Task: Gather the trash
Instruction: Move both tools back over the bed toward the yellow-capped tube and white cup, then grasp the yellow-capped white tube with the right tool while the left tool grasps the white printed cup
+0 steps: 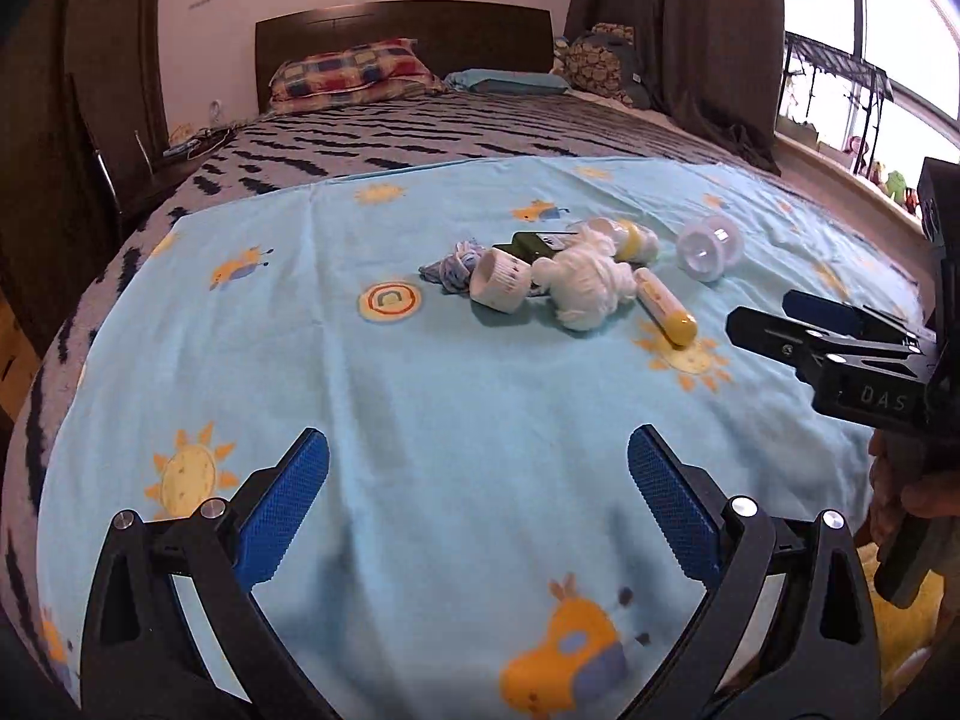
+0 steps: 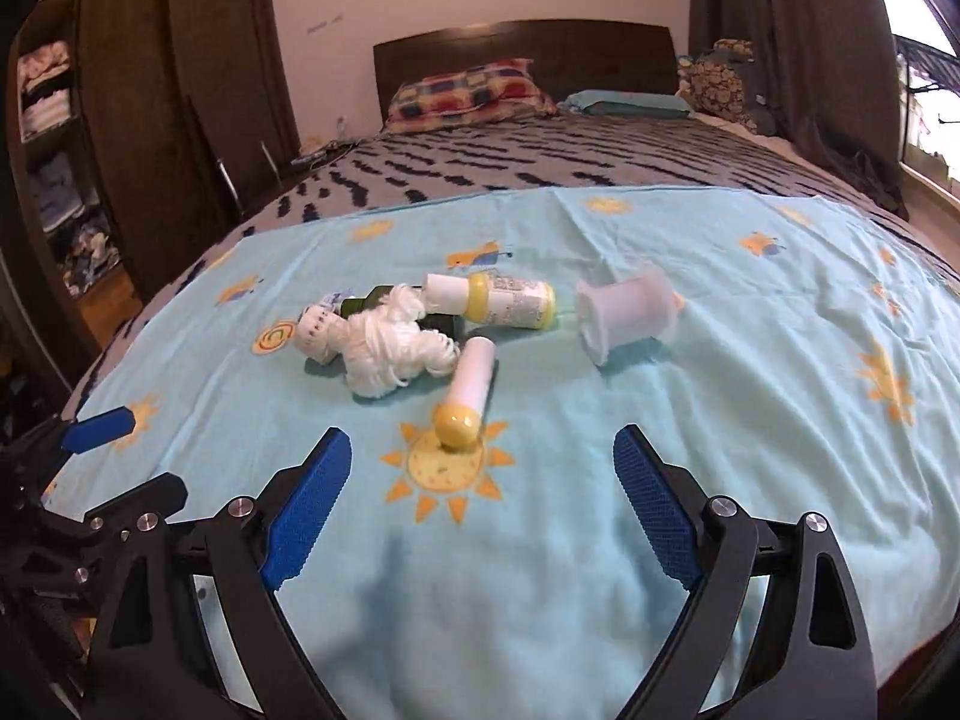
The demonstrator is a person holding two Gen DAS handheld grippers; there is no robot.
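Trash is heaped near the middle of the blue sheet (image 2: 750, 420) spread over the bed: a white yarn bundle (image 2: 393, 354), a yellow-capped tube (image 2: 467, 390) lying nearest, a yellow-banded bottle (image 2: 498, 300) behind, and a translucent spool (image 2: 630, 312) lying apart to the right. The grouping is judged a deliberate staging for collection. The right gripper (image 2: 483, 504) is held short of the tube, its jaws wide apart, nothing between them. The left gripper (image 1: 477, 504) is likewise spread and empty, well short of the pile. No receptacle is visible.
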